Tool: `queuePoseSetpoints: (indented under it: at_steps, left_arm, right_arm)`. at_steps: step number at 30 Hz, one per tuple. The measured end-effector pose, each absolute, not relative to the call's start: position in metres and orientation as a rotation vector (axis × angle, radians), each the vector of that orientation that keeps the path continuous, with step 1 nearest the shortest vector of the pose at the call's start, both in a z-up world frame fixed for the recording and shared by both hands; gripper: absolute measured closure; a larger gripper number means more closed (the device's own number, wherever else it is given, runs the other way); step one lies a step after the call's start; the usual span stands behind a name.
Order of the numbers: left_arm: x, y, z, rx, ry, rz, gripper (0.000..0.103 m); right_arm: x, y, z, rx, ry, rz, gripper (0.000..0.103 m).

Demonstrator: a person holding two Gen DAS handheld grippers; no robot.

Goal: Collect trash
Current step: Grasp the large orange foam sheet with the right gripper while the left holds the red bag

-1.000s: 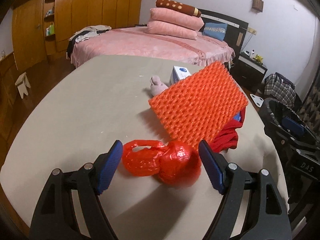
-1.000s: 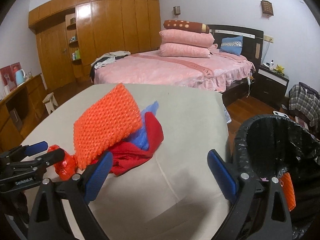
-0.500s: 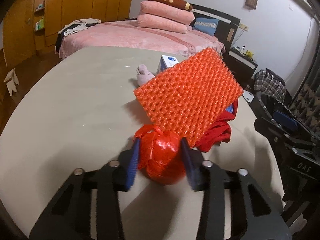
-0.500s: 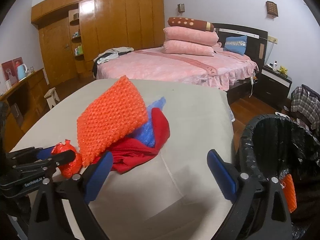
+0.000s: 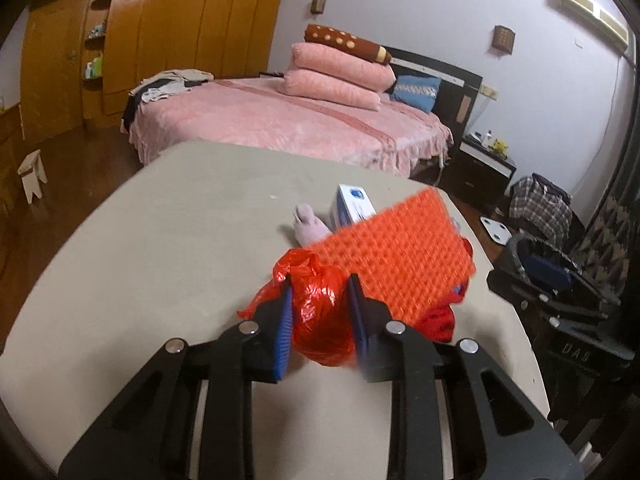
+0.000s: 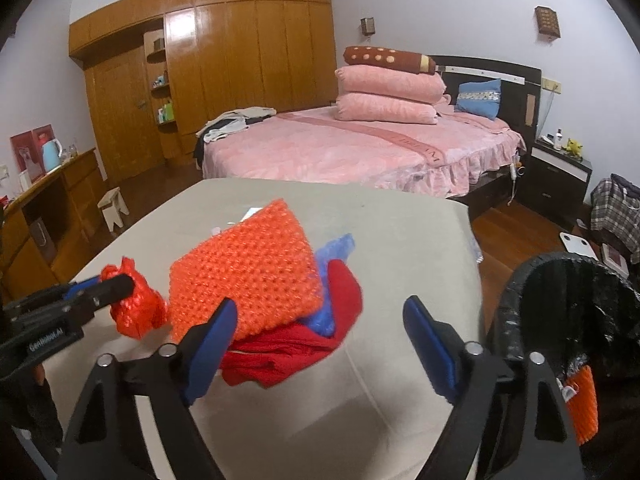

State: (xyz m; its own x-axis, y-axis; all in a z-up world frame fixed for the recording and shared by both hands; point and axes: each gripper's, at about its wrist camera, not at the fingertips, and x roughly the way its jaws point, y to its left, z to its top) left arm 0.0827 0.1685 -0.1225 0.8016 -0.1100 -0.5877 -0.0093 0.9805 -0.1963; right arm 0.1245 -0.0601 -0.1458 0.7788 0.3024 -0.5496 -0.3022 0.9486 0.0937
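Observation:
A crumpled red plastic bag (image 5: 316,300) sits between the blue pads of my left gripper (image 5: 320,320), whose jaws are closing and pressing on it, just above the beige table (image 5: 160,260). In the right wrist view the same bag (image 6: 136,312) hangs from the left gripper (image 6: 100,292) at the far left. My right gripper (image 6: 320,308) hovers over the table's near edge, jaws wide and narrowing, its pads touching nothing. Ahead of it lie an orange bubble-wrap sheet (image 6: 248,272), a red cloth (image 6: 288,344) and blue plastic (image 6: 336,248).
A black-lined trash bin (image 6: 560,300) stands off the table's right edge with an orange piece (image 6: 584,400) inside. A white-and-blue box (image 5: 352,204) and a small pink thing (image 5: 310,228) lie behind the bubble wrap. A pink bed is beyond the table.
My left gripper has closed on the red bag and lifted it a little off the table. The right gripper's jaws have narrowed slightly; it has stayed in place.

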Motion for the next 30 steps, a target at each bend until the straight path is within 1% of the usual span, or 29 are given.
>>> queuePoseSetpoints:
  at_steps: [10, 14, 16, 18, 19, 21, 22, 23, 24, 26, 28, 30]
  left_arm:
    - [0.088, 0.184, -0.12, -0.167, 0.628, -0.006, 0.079]
    - [0.088, 0.185, -0.121, -0.157, 0.625, 0.003, 0.079]
    - [0.09, 0.187, -0.121, -0.154, 0.625, 0.006, 0.079]
    - [0.091, 0.189, -0.122, -0.156, 0.625, 0.008, 0.079]
    - [0.091, 0.19, -0.122, -0.157, 0.626, 0.009, 0.079]
    - [0.09, 0.191, -0.123, -0.159, 0.625, 0.011, 0.079]
    - [0.09, 0.192, -0.122, -0.16, 0.625, 0.012, 0.079]
    - [0.089, 0.19, -0.123, -0.159, 0.624, 0.013, 0.079]
    - [0.089, 0.189, -0.123, -0.159, 0.623, 0.014, 0.079]
    - [0.089, 0.189, -0.123, -0.159, 0.622, 0.013, 0.079]
    - [0.087, 0.187, -0.123, -0.158, 0.62, 0.015, 0.079]
    - [0.086, 0.187, -0.122, -0.157, 0.619, 0.018, 0.079]
  right_arm:
    - [0.139, -0.031, -0.148, -0.027, 0.612, 0.364, 0.026]
    - [0.145, -0.022, -0.153, -0.038, 0.632, 0.373, 0.031]
    - [0.147, -0.018, -0.156, -0.045, 0.647, 0.381, 0.036]
    - [0.149, -0.015, -0.16, -0.052, 0.665, 0.395, 0.049]
    - [0.15, -0.015, -0.161, -0.052, 0.67, 0.403, 0.054]
    - [0.148, -0.013, -0.162, -0.056, 0.679, 0.423, 0.072]
    - [0.148, -0.011, -0.163, -0.061, 0.68, 0.433, 0.076]
    - [0.147, -0.011, -0.163, -0.065, 0.679, 0.438, 0.083]
    - [0.146, -0.01, -0.162, -0.07, 0.676, 0.445, 0.089]
    - [0.144, -0.01, -0.161, -0.071, 0.668, 0.455, 0.091]
    - [0.141, -0.01, -0.16, -0.068, 0.662, 0.463, 0.097]
    - [0.139, -0.011, -0.157, -0.063, 0.653, 0.47, 0.097]
